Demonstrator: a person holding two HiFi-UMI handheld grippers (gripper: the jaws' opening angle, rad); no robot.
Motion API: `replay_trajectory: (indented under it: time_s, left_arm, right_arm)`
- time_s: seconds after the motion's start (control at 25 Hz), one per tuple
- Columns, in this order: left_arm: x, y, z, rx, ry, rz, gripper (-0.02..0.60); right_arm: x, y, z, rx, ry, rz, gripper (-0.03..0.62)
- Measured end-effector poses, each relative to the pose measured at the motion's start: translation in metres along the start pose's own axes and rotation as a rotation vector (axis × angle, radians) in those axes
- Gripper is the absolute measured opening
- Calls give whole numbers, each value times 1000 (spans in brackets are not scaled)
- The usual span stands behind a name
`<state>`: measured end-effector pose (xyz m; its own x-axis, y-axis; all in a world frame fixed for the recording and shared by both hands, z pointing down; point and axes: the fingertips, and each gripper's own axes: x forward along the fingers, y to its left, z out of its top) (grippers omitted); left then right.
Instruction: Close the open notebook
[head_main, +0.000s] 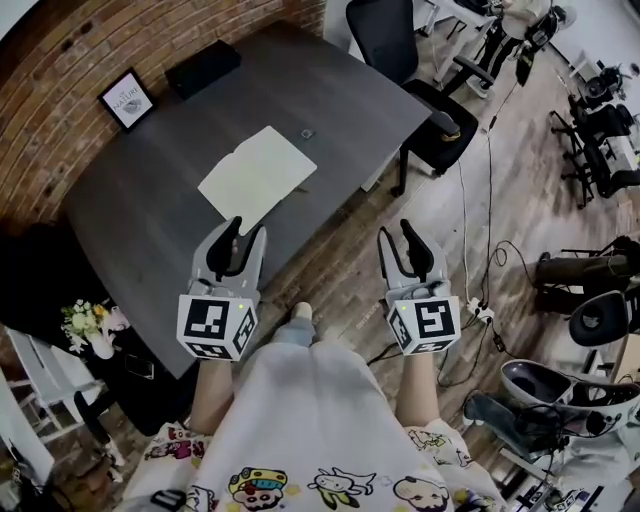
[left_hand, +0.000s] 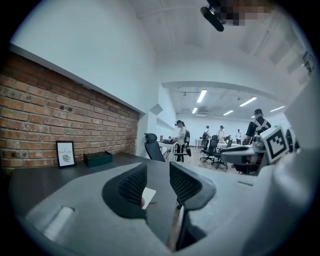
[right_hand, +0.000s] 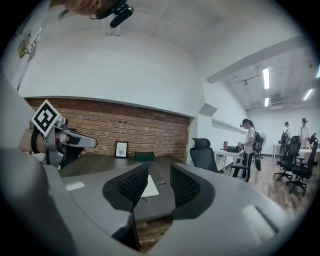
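The notebook (head_main: 258, 177) lies open, its pale pages up, in the middle of the dark grey table (head_main: 150, 200). My left gripper (head_main: 238, 232) hovers over the table's near edge, just short of the notebook, jaws apart and empty. My right gripper (head_main: 403, 240) is off the table's right side, above the wooden floor, also open and empty. In the left gripper view the notebook (left_hand: 148, 196) shows as a small white corner between the jaws of the left gripper (left_hand: 158, 172). In the right gripper view the notebook (right_hand: 151, 188) lies well ahead of the right gripper (right_hand: 159, 172).
A framed picture (head_main: 127, 99) and a black box (head_main: 203, 67) stand at the table's far edge by the brick wall. A small object (head_main: 307, 134) lies beyond the notebook. A black office chair (head_main: 405, 60) stands at the table's far right. Cables cross the floor. Several people stand far off.
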<state>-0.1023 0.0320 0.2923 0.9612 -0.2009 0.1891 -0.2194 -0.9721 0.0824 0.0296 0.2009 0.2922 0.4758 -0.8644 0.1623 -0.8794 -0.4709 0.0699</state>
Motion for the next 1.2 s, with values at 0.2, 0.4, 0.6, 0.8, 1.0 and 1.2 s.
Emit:
replay_trajectory:
  time_s: [0.2,0.4,0.6,0.8,1.0,1.2]
  left_arm:
    - [25,26,-4,-21,14,14,135]
    - [39,44,-8,-52,32,48,135]
    - [49,69,-11,-85,40,139,135]
    - [71,91,-13,-132,33,280,135]
    - [89,103,-3,-176,-7,460,135]
    - [100,108,5,-203,-48,604,135]
  right_arm:
    - [41,-6,-4,-1,25,18,141]
    - [75,-5,-7,-3,56,69,141]
    - [122,-7,-7,-15,79,165,144]
    - [186,-12,-6,-35,89,319,144]
    - [246,-7,-3,-88,106,536,146]
    - [287,-10,8,-126,86,686,149]
